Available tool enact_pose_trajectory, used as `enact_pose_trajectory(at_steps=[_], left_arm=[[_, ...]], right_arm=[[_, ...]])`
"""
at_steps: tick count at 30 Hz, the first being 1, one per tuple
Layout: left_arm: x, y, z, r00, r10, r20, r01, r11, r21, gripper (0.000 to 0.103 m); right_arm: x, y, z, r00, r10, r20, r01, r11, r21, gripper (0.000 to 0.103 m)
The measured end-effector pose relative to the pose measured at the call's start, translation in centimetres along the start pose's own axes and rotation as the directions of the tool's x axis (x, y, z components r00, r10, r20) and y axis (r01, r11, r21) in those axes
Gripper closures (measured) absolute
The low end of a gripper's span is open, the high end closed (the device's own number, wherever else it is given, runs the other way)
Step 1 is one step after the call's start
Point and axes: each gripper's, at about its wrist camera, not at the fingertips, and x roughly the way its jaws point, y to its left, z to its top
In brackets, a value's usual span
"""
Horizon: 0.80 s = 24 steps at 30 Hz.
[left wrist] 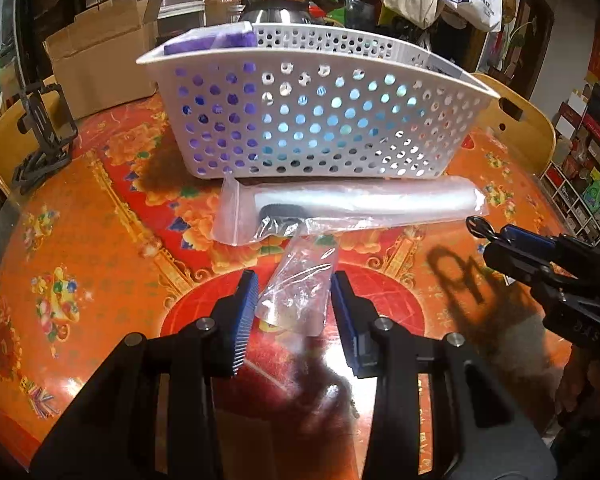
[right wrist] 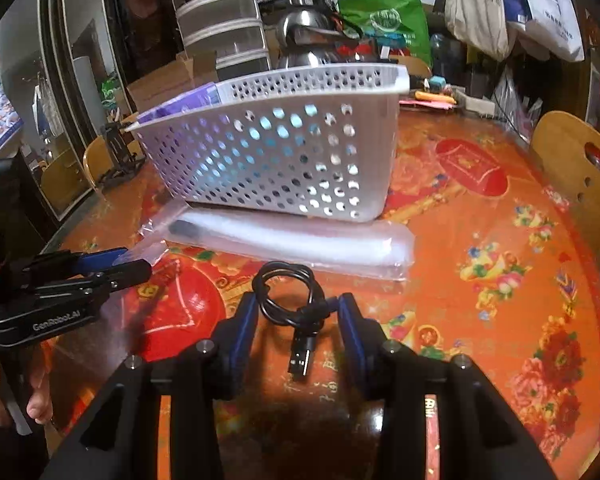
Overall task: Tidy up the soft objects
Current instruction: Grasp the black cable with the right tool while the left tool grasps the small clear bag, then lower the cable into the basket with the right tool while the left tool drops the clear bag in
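A round table [left wrist: 100,208] covered in glossy red-orange floral cloth fills a cluttered room. The white perforated basket [left wrist: 312,120] stands mid-table, purple packs [left wrist: 208,42] inside. The left gripper [left wrist: 294,300] pinches a small clear plastic bag [left wrist: 300,292]. The right gripper [right wrist: 298,316] grips a coiled black USB cable [right wrist: 288,292]. A long bagged item [right wrist: 300,240] lies against the basket's front.

We see a cluttered home: beyond the tongs, hanging bags [right wrist: 476,4], a kettle [right wrist: 306,40], drawers [right wrist: 220,20], wooden chairs [right wrist: 576,176] round the bench [right wrist: 480,280].
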Motion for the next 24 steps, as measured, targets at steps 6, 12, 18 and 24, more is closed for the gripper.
enact_pose_trajectory(at_steps=[6, 12, 18, 24], left_arm=[[-1.4, -0.1, 0.0, 1.0, -0.005, 0.031, 0.005, 1.0, 0.0, 0.068], [-3.9, 0.0, 0.3, 0.996, 0.002, 0.088, -0.002, 1.0, -0.003, 0.068], [-5.9, 0.3, 0.7, 0.992, -0.005, 0.129, 0.006, 1.0, -0.007, 0.068], [-7.7, 0.3, 1.6, 0.986, -0.008, 0.169, 0.008, 1.0, -0.004, 0.068]], right_arm=[[-1.5, 0.8, 0.4, 0.999, -0.008, 0.034, 0.009, 1.0, -0.022, 0.063], [-3.0, 1.3, 0.8, 0.998, -0.003, 0.069, 0.006, 1.0, -0.031, 0.063], [-4.5, 1.5, 1.5, 0.995, 0.003, 0.103, 0.001, 0.999, -0.035, 0.063], [-5.8, 1.5, 2.4, 0.991, -0.002, 0.136, 0.007, 0.999, -0.041, 0.063]])
